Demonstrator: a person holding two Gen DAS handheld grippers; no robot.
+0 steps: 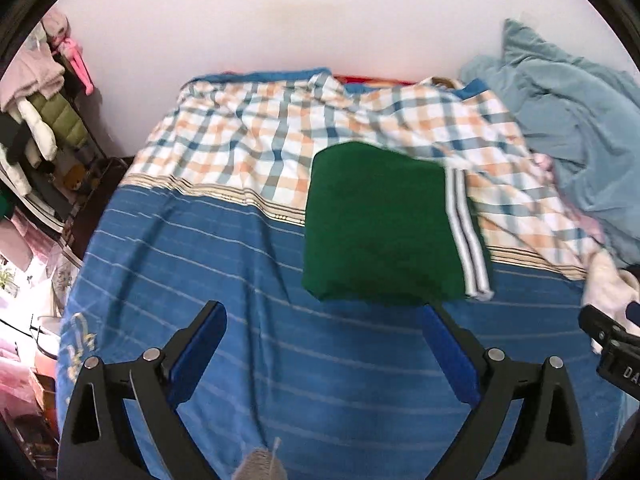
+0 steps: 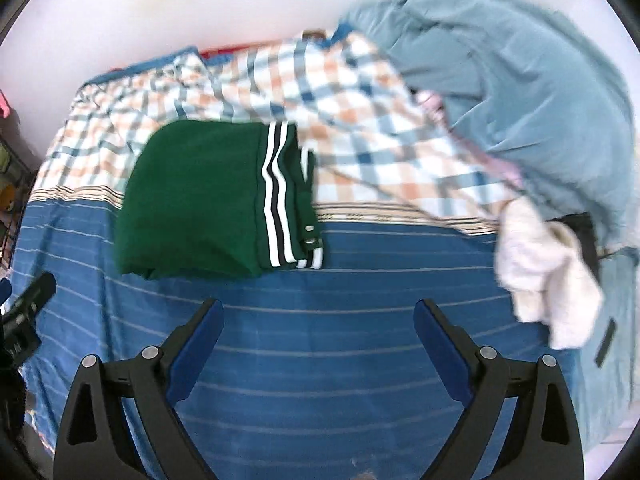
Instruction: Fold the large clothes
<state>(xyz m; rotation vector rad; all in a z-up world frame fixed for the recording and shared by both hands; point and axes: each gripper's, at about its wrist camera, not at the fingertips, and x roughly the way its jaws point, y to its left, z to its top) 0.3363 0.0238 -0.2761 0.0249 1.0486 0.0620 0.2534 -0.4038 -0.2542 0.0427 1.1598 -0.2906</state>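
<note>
A green garment [image 1: 380, 224] with white and black stripes along its right edge lies folded into a compact rectangle on the bed; it also shows in the right wrist view [image 2: 200, 196]. My left gripper [image 1: 322, 314] is open and empty, hovering over the blue sheet just in front of the garment. My right gripper [image 2: 318, 312] is open and empty, in front of and to the right of the garment. Part of the right gripper's body [image 1: 612, 344] shows at the left view's right edge.
The bed has a blue striped sheet [image 2: 360, 360] and a plaid cover [image 1: 240, 136] behind. A light blue quilt [image 2: 520, 80] is heaped at the right with a white fluffy garment [image 2: 540, 268] below it. Clothes hang at the left [image 1: 40, 92].
</note>
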